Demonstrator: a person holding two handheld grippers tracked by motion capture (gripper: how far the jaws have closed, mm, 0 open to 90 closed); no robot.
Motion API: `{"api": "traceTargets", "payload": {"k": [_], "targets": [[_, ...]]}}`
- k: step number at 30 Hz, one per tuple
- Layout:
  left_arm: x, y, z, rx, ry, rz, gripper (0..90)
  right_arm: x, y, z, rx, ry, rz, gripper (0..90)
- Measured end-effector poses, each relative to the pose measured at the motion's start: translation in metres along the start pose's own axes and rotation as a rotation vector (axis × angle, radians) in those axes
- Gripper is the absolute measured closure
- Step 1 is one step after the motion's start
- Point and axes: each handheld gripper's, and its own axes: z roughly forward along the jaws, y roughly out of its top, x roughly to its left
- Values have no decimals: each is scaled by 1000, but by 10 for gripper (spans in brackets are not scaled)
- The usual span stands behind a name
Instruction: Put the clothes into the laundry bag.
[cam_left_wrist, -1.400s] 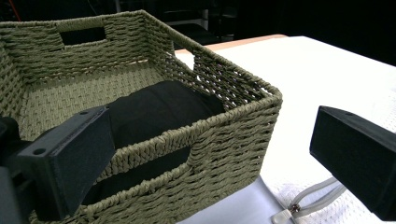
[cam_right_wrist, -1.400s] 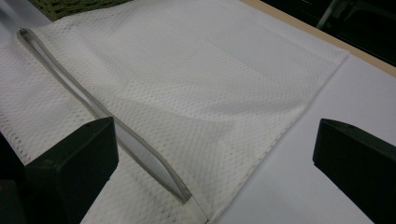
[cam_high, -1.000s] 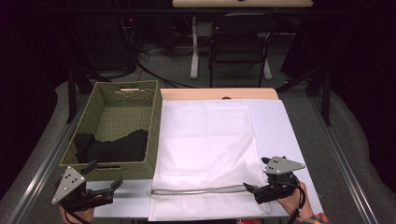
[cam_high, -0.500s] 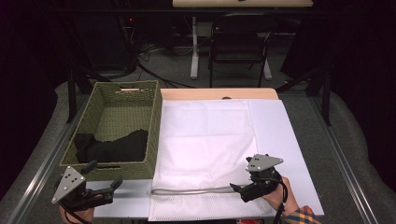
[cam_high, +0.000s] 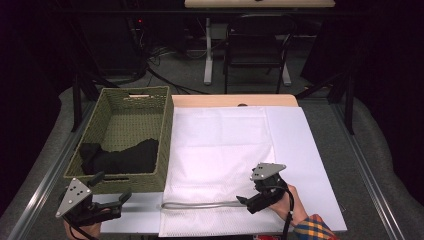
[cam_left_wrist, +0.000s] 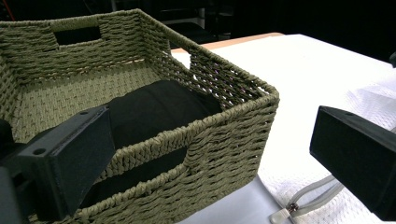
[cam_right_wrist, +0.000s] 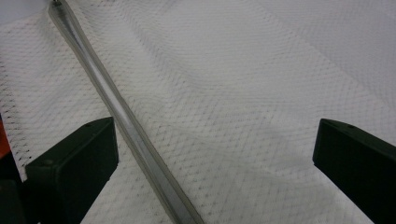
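A white mesh bag lies flat on the table, its grey zipper running along the near edge. My right gripper hovers open at the zipper's right end. In the right gripper view the zipper crosses the mesh close to the left jaw of my right gripper. My left gripper stands open and empty at the front wall of a green woven basket. Black cloth lies inside the basket. The left gripper view shows my left gripper, the basket, the cloth and the zipper's pull.
A white sheet covers the table under the bag, with the wooden tabletop showing at the far edge. Metal rails run down both sides. Beyond the table, desk legs and cables stand on a dark floor.
My right gripper has moved left from the bag's near right corner to the zipper's right end. The left gripper, the basket and the cloth have stayed put.
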Motion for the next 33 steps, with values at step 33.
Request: {"api": "traceTargets", "payload": {"k": [33], "targets": [[0, 0, 3, 26, -8, -1, 0, 6, 2, 75, 209, 137, -42, 173]]}}
